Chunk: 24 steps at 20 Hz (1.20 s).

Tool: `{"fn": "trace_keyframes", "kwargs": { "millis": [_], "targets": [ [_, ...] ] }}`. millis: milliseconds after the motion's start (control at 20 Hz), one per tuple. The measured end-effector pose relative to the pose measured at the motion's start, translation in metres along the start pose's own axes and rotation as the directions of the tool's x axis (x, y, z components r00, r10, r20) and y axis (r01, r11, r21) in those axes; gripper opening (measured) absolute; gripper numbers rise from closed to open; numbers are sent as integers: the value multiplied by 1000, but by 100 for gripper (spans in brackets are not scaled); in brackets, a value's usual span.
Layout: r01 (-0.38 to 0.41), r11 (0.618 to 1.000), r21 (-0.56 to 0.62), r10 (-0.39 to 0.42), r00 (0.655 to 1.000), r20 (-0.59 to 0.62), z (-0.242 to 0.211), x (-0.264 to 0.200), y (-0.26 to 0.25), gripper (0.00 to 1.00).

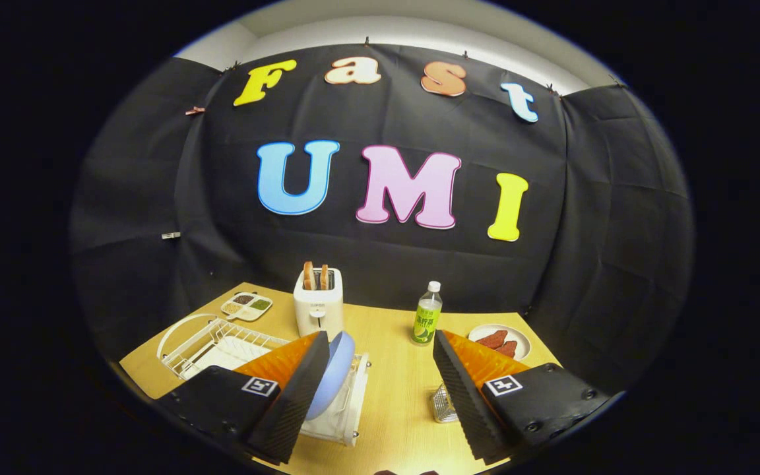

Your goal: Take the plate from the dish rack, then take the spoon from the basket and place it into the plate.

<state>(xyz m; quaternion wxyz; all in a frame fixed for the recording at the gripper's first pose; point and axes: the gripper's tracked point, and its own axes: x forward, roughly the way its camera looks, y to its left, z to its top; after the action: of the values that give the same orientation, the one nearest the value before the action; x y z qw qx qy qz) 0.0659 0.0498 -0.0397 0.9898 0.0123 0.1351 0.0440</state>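
My gripper (380, 343) is spread open, holding nothing. At lower left, the round blue plate (332, 373) stands upright in the white wire dish rack (221, 343), against my left finger. The wire basket (444, 404) peeks beside my right finger.

The gripper (380, 343) had two black fingers (287, 409) with ribbed inner pads, orange tapered backs, a square black-and-white marker on each base, and dark screws in the right housing.
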Motion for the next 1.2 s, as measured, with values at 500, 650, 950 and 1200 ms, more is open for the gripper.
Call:
{"fn": "trace_keyframes", "kwargs": {
  "millis": [500,650,950,1200],
  "targets": [
    [2,996,90,33,920,-391,-82,81,32,97],
    [38,989,144,37,873,-487,-102,95,35,88],
    [75,976,202,55,822,-567,-123,110,47,43],
    [100,980,174,12,837,-548,-116,112,52,31]
  ]
}}
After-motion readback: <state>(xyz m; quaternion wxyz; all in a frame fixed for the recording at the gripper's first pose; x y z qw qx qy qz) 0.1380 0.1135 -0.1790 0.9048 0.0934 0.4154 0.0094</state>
